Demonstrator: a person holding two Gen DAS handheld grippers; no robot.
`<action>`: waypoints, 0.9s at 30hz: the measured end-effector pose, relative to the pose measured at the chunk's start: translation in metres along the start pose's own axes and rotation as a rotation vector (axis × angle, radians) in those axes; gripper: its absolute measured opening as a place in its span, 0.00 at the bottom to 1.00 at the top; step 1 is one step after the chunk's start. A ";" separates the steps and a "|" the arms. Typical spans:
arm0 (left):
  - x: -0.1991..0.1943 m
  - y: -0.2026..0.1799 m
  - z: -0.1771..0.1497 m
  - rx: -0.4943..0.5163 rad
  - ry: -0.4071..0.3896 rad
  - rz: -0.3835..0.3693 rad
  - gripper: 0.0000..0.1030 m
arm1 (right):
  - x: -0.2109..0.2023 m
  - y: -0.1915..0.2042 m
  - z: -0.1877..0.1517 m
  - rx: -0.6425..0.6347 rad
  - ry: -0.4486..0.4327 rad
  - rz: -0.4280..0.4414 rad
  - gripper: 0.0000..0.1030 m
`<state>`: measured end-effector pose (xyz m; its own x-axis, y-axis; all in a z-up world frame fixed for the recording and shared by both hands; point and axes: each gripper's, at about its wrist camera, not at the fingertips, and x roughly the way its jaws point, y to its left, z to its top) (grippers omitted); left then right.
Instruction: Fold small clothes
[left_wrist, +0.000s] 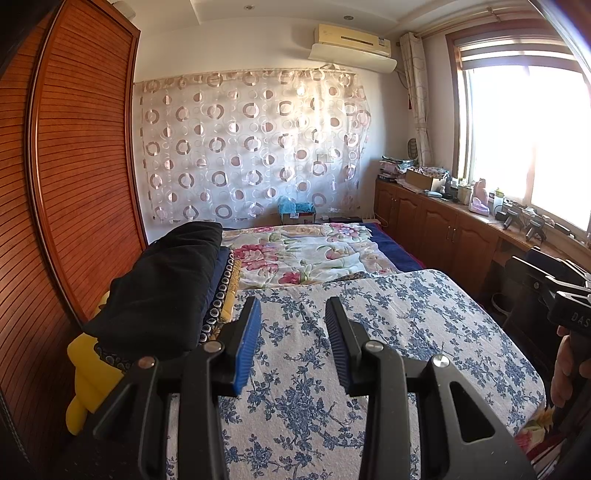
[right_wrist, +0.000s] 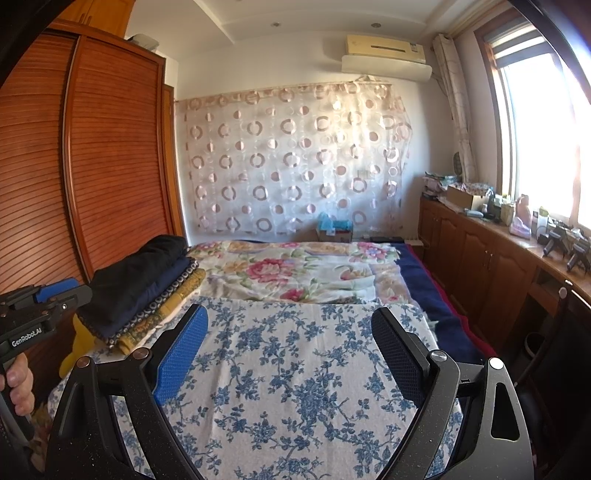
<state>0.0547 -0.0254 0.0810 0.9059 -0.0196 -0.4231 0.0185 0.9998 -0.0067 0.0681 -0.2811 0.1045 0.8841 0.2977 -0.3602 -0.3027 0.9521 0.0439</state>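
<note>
Risk, stack: if you swing your left hand-held gripper (left_wrist: 291, 343) toward the left of the frame, it could clip the stack of folded clothes (left_wrist: 162, 291) and topple it; the stack sits just beside the left finger.
Risk, grasp: neither tool holds cloth, so closing now would pinch the blue floral cover (left_wrist: 388, 332) (the bedding, not a garment, in my judgement).
Risk, glare: the window (left_wrist: 524, 133) at right of frame is blown out, and detail near it is hard to read.
Left hand-held gripper: narrow gap between the pads, nothing in it, hovering above the cover.
Right hand-held gripper (right_wrist: 291, 354): wide apart, nothing in it, likewise above the cover.
Clothes, place: left of centre in both views, on the bed's edge near the wooden wardrobe (left_wrist: 74, 166).
Clothes, look: a black piece on top, navy beneath, then patterned dark and yellow layers, edges roughly aligned, already folded.
Loose garment: none visible on the cover.
</note>
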 end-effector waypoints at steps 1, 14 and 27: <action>0.000 0.000 0.000 0.000 0.000 0.001 0.35 | 0.000 0.000 0.000 0.000 0.000 0.001 0.89; 0.000 0.000 -0.001 0.001 0.000 0.001 0.35 | 0.000 0.001 0.001 -0.001 0.003 0.000 0.89; 0.001 0.000 -0.002 0.000 -0.001 0.000 0.35 | 0.000 0.001 0.002 -0.001 0.002 0.000 0.89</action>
<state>0.0552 -0.0258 0.0790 0.9061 -0.0196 -0.4225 0.0186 0.9998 -0.0066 0.0682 -0.2801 0.1062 0.8832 0.2976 -0.3624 -0.3032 0.9520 0.0430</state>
